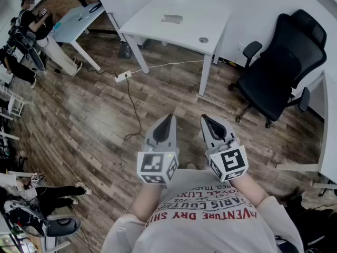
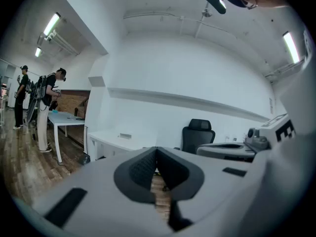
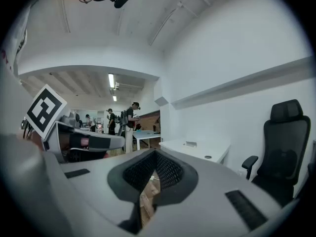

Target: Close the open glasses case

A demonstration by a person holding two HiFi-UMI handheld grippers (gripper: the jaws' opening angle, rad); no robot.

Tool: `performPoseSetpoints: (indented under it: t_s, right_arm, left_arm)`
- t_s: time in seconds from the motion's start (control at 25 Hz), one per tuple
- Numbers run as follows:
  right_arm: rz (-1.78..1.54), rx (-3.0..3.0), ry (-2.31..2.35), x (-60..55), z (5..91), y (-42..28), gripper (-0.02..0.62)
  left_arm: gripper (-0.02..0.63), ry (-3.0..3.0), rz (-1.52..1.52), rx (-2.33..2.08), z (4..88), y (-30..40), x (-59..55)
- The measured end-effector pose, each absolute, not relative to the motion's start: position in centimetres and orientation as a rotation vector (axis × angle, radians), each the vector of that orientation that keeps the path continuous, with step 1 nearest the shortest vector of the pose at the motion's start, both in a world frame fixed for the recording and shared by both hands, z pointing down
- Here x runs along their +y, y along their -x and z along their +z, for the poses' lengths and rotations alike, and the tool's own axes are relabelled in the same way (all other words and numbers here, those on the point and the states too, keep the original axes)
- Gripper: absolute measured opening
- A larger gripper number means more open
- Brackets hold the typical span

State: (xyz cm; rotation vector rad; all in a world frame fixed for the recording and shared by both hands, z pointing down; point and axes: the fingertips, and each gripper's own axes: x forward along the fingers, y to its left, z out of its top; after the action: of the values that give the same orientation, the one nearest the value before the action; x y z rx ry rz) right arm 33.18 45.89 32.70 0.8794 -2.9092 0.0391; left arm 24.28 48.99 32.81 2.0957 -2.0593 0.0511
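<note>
I see no glasses case that I can name with certainty. A small flat grey object [image 1: 172, 19] lies on the white desk [image 1: 158, 28] far ahead; it is too small to identify. My left gripper [image 1: 169, 118] and right gripper [image 1: 206, 119] are held side by side at chest height above the wood floor, both pointing toward the desk. Each is shut with nothing between its pads. In the left gripper view the left gripper [image 2: 156, 149] has its tips touching, and in the right gripper view the right gripper [image 3: 156, 153] looks the same.
A black office chair [image 1: 281, 67] stands at the right by a second white table edge [image 1: 329, 141]. A power strip with cable [image 1: 122, 77] lies on the floor. Several people [image 1: 31, 30] stand at a far left table. Another chair base [image 1: 50, 223] sits low left.
</note>
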Motion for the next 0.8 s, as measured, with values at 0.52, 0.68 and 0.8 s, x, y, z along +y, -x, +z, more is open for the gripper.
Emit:
performPoseSetpoints:
  t_s: [0.52, 0.68, 0.8]
  right_arm:
    - [0.083, -2.900, -0.894, 44.3, 33.4, -32.5, 0.012]
    - [0.153, -2.894, -0.907, 43.5, 34.2, -32.0, 0.012]
    - [0.172, -2.885, -0.882, 43.1, 35.0, -30.6, 0.012]
  left_arm:
    - [0.005, -2.079, 0.063, -2.048, 33.7, -23.7, 47.8]
    - [0.005, -2.056, 0.068, -2.058, 34.4, -22.7, 47.6]
    - [0.005, -2.010, 0.056, -2.063, 35.4, -21.0, 47.3]
